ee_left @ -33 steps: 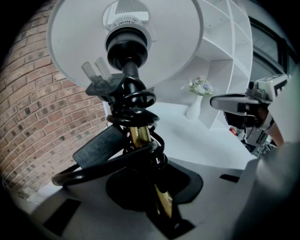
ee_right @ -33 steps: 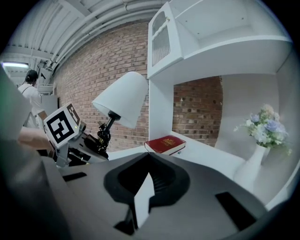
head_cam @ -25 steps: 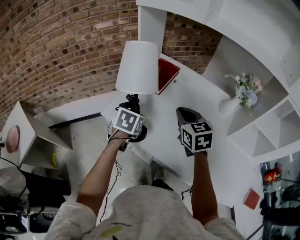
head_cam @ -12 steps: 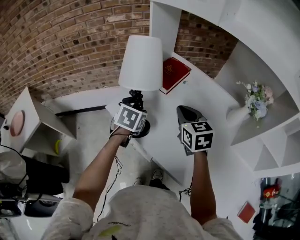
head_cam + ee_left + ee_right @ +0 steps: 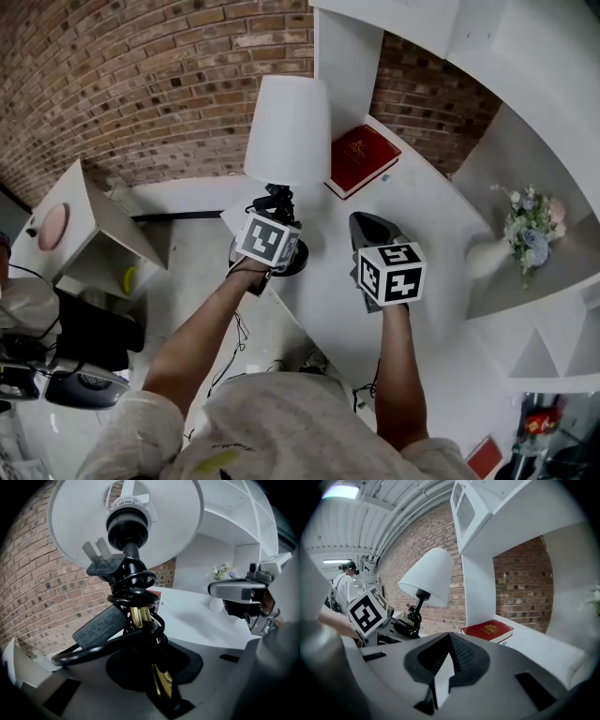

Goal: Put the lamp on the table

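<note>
Left gripper [image 5: 274,208] nudged the lamp [image 5: 289,131] a bit along the worktop [image 5: 412,216] edge, and the right gripper [image 5: 366,228] drifted sideways too.

The head camera looked steeply down from above the person's shoulders, far enough off to take in the left claw [image 5: 273,202], the right claw [image 5: 367,228], the white surface [image 5: 417,220] and the brick wall [image 5: 141,84]. The left claw's camera sat close under the lamp [image 5: 129,550], facing up its stem into the shade, with the right claw at its right edge. The right claw's camera faced nearly level across the surface from farther back. All three shared the lamp, wall and red book [image 5: 487,630].
</note>
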`<state>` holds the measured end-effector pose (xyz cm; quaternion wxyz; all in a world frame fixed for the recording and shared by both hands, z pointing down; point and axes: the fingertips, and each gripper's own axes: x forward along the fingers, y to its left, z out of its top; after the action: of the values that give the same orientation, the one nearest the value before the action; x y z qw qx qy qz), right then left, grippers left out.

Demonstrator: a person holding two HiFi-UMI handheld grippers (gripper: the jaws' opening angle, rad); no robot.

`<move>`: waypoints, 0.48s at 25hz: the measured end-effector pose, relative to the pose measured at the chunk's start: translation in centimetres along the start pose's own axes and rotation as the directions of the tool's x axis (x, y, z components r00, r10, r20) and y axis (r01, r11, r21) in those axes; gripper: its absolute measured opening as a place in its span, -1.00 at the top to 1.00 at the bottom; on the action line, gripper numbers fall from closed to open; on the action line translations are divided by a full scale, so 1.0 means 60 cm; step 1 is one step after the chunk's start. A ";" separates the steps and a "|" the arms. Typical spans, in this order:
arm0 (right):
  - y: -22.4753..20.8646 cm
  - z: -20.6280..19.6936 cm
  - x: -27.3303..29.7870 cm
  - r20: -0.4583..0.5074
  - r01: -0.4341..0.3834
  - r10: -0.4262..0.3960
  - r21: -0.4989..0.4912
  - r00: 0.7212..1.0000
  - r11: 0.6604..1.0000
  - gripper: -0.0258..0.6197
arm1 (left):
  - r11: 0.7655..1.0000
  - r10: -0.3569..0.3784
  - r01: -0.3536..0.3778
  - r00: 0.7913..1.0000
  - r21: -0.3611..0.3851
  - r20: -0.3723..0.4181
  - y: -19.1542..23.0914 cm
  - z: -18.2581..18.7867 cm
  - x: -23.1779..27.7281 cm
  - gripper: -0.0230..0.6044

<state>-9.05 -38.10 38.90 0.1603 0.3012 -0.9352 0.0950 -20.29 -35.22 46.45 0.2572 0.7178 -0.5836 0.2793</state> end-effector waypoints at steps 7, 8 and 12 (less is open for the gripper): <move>-0.018 -0.012 0.022 0.009 -0.069 0.069 0.017 0.998 0.997 0.91 | 0.997 0.070 -0.070 0.997 -0.030 0.010 0.004 0.015 0.022 0.67; -0.020 -0.016 0.024 0.010 -0.076 0.076 0.021 0.997 0.997 0.91 | 0.996 0.085 -0.085 0.996 -0.034 -0.001 0.004 0.013 0.025 0.67; -0.029 -0.033 0.029 0.010 -0.092 0.092 0.042 0.996 0.995 0.91 | 0.994 0.101 -0.101 0.995 -0.030 -0.008 -0.002 0.010 0.041 0.67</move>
<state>-8.90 -39.89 41.49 0.1457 0.2613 -0.9465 0.1207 -19.74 -37.32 47.77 0.2553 0.6826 -0.6225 0.2855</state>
